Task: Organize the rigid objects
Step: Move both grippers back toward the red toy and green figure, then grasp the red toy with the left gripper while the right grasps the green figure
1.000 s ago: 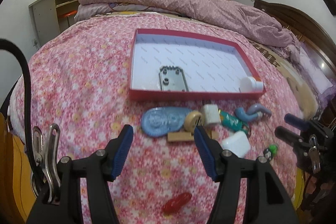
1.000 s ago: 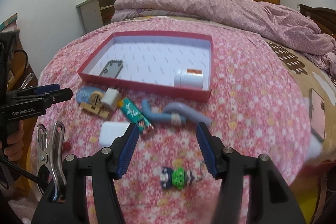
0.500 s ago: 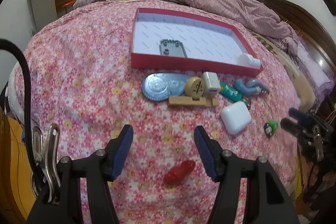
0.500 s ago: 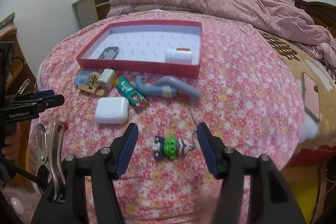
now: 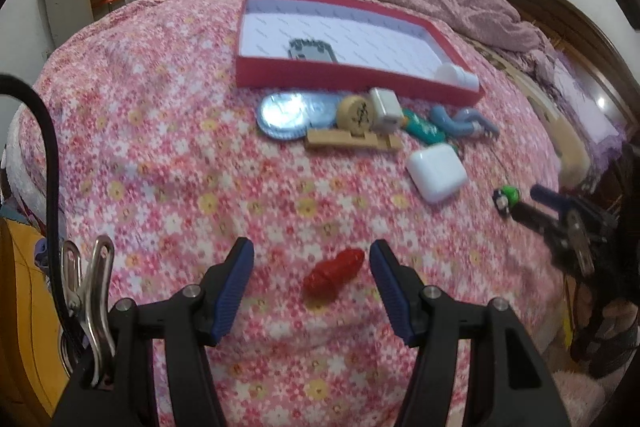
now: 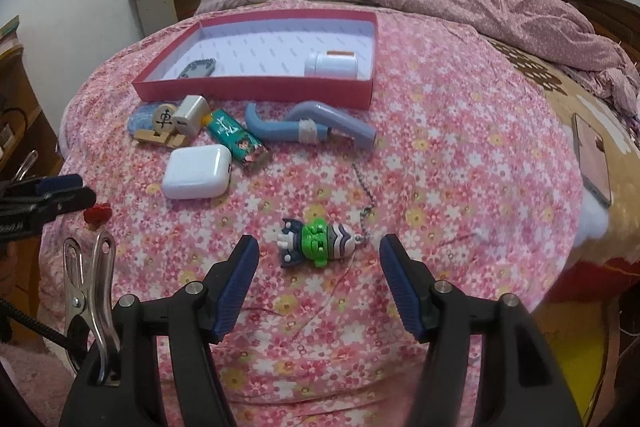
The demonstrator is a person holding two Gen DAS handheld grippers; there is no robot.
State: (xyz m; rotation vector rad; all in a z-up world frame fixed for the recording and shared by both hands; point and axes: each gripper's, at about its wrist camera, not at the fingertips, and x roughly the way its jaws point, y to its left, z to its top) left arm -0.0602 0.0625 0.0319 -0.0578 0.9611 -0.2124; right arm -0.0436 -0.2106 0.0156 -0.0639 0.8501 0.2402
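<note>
My left gripper (image 5: 311, 283) stands open over the floral bedspread (image 5: 160, 147), with the small red object (image 5: 334, 273) lying between its pads, untouched. My right gripper (image 6: 318, 279) is opening; the green toy figure keychain (image 6: 318, 243) lies between its pads, not gripped. The red tray (image 6: 256, 93) holds a white bottle (image 6: 331, 63) and a grey plate (image 6: 198, 67). The white case (image 6: 198, 171) rests nearer, beside the blue tubes (image 6: 308, 129).

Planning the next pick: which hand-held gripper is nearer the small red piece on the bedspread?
Left. The left hand-held gripper straddles the red piece, not touching. The right hand-held gripper, jaws opening, is over the green figure keychain, farther away.
</note>
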